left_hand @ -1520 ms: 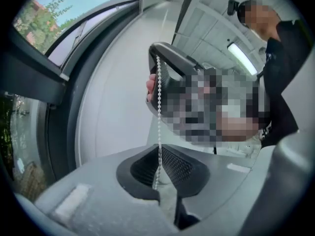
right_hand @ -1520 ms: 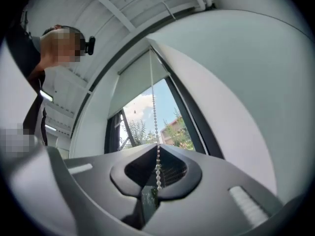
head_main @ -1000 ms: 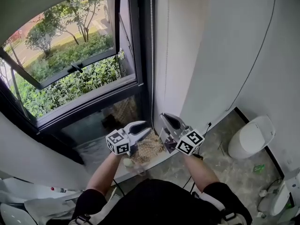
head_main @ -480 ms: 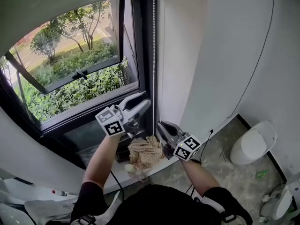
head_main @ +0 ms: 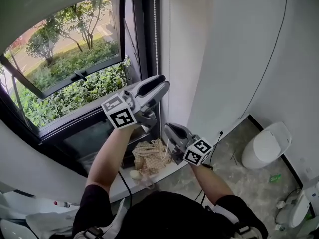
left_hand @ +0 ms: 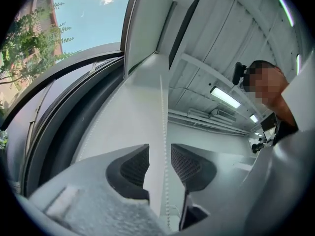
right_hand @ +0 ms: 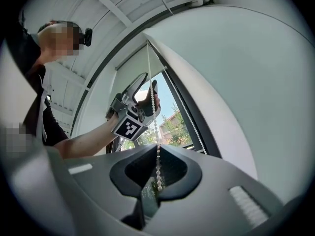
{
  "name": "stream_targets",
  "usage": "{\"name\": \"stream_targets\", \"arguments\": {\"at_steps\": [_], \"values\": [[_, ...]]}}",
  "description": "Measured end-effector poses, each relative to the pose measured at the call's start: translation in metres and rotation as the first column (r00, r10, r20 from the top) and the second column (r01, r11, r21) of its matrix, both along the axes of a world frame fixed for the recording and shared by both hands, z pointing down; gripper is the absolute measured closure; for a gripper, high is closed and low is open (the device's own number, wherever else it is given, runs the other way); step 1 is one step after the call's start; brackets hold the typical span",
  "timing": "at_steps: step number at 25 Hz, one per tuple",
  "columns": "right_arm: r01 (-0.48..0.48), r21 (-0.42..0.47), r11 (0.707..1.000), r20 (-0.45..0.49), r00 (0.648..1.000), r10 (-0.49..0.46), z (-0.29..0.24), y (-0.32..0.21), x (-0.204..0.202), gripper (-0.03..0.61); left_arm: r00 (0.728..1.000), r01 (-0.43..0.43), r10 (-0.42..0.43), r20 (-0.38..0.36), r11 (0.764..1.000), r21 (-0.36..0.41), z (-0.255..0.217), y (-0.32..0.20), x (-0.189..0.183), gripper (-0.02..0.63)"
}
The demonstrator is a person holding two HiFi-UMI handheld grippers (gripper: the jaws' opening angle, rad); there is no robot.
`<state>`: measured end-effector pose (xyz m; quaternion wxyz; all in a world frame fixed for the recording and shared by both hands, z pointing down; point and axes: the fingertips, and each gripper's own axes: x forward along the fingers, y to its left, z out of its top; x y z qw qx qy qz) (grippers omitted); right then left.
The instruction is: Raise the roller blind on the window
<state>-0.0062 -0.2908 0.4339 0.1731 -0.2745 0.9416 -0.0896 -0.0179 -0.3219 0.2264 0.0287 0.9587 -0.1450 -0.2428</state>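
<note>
At the window [head_main: 75, 78], the roller blind [head_main: 60, 4] hung partly raised across the top of the glass. Its bead chain [head_main: 154, 34] ran down beside the dark frame. The right claw [right_hand: 157, 154], held low, was pinched shut on the chain. The left claw [head_main: 157, 85], held higher, stood spread, the chain passing between its pads [left_hand: 135, 166] without being pressed. The chain looked thin, light and limp, its beads likely to resist slipping. A hold high up, squarely across the pads, seemed best for a long downward pull.
</note>
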Motion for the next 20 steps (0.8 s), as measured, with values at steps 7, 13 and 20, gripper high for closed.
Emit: {"name": "stream_targets", "arguments": {"at_steps": [7, 13, 20], "values": [[-0.002, -0.005, 1.000, 0.006, 1.000, 0.002, 0.001, 0.003, 0.004, 0.561, 0.999, -0.030, 0.029, 0.030, 0.999, 0.039, 0.001, 0.012, 0.018, 0.477], [0.005, -0.004, 1.000, 0.006, 1.000, -0.005, 0.003, 0.004, 0.004, 0.561, 1.000, -0.025, 0.024, 0.013, 0.999, 0.039, 0.000, 0.012, 0.016, 0.604], [0.002, -0.005, 1.000, 0.026, 1.000, -0.002, 0.000, 0.006, 0.010, 0.561, 0.993, -0.050, 0.053, -0.106, 0.998, 0.029, 0.002, 0.016, 0.005, 0.604]]}}
